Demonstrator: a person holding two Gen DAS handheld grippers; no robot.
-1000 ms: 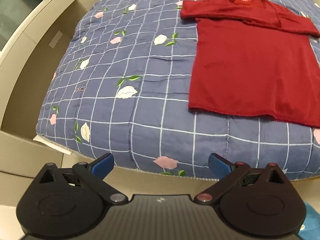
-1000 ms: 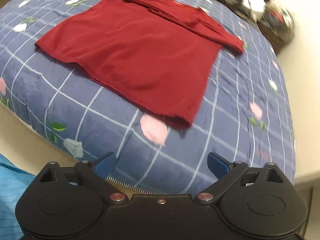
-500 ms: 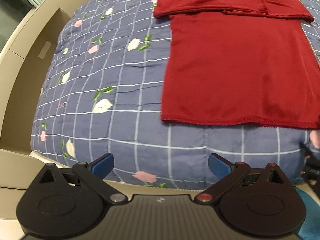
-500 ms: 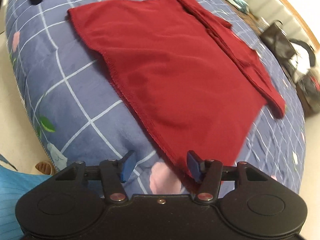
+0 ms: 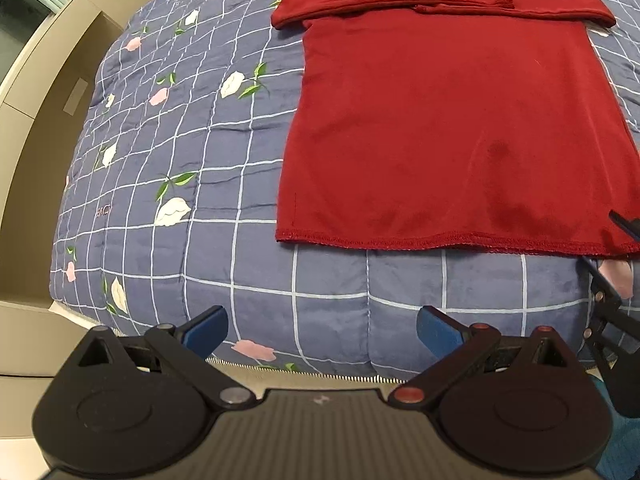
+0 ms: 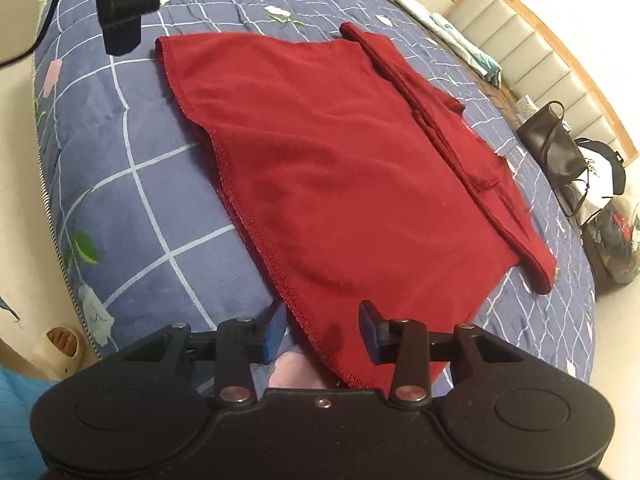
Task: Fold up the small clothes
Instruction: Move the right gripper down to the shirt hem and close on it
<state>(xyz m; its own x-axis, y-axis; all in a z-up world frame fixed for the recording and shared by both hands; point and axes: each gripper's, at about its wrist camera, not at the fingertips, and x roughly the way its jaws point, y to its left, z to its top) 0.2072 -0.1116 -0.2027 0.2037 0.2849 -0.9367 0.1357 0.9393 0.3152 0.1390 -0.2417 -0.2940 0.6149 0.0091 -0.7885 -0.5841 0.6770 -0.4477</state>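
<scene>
A red long-sleeved shirt lies flat on the blue checked quilt, with its sleeves folded across the chest. My left gripper is open over the quilt's front edge, short of the hem's left corner. In the right wrist view the red shirt runs away from me. My right gripper is open with its jaws narrowed, and they straddle the hem's near corner. The fabric edge lies between the blue pads, not pinched. The right gripper also shows at the left view's right edge.
Beige cabinets stand left of the bed. A padded headboard, a folded towel and dark bags sit at the far end. A slipper lies on the floor by the bed's edge.
My right gripper came in low to the hem's right corner and its jaws narrowed around it. My left gripper moved closer to the shirt's left side.
</scene>
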